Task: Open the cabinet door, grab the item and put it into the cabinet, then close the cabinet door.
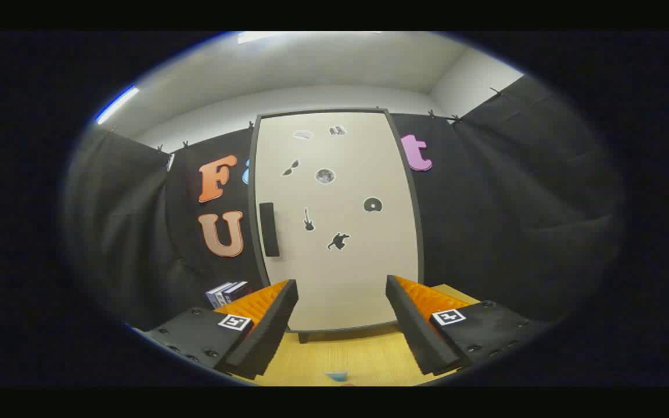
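Holding our gripper [341, 287] level with fingers spread wide, empty, we face the tall cream sticker-dotted cabinet door [337, 220], closed, just ahead.

Cream cabinet door [346, 255] with dark stickers, black handle [269, 229]; seemingly pale-wood table [363, 357].

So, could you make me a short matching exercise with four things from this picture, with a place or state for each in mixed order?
Things:
1. cabinet door
2. black handle
3. books
4. gripper

Places or states:
A. beside the cabinet, at its handle side
B. closed, with stickers on it
C. open, holding nothing, jaws wide apart
D. upright on the door, near one edge

Pairs: 1-B, 2-D, 3-A, 4-C
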